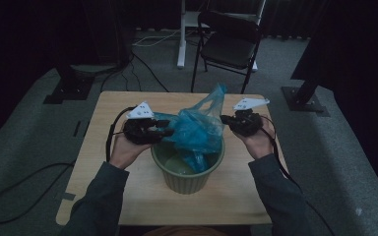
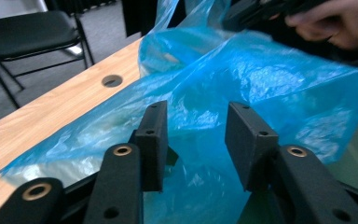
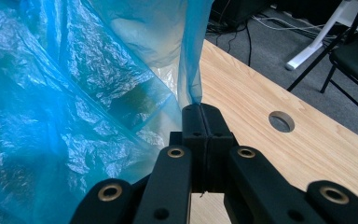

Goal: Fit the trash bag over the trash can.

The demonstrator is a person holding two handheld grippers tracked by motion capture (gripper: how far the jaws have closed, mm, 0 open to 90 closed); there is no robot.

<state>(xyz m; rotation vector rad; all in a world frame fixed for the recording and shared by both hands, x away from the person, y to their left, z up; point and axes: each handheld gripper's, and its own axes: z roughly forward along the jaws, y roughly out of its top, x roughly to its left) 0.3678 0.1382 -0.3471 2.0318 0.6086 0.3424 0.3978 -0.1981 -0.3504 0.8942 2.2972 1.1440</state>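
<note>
High view first: we see the blue plastic bag bunched over the green pot in the middle of the wooden table, partly tucked inside it. Our right gripper is pinched tight on a strip of the bag's edge — jaws together. Our left gripper stands wide, the film just beyond its pads, unpressed.

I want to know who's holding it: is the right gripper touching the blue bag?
Touching. In the right gripper view, the right gripper has its jaws shut on a strip of the blue bag.
</note>
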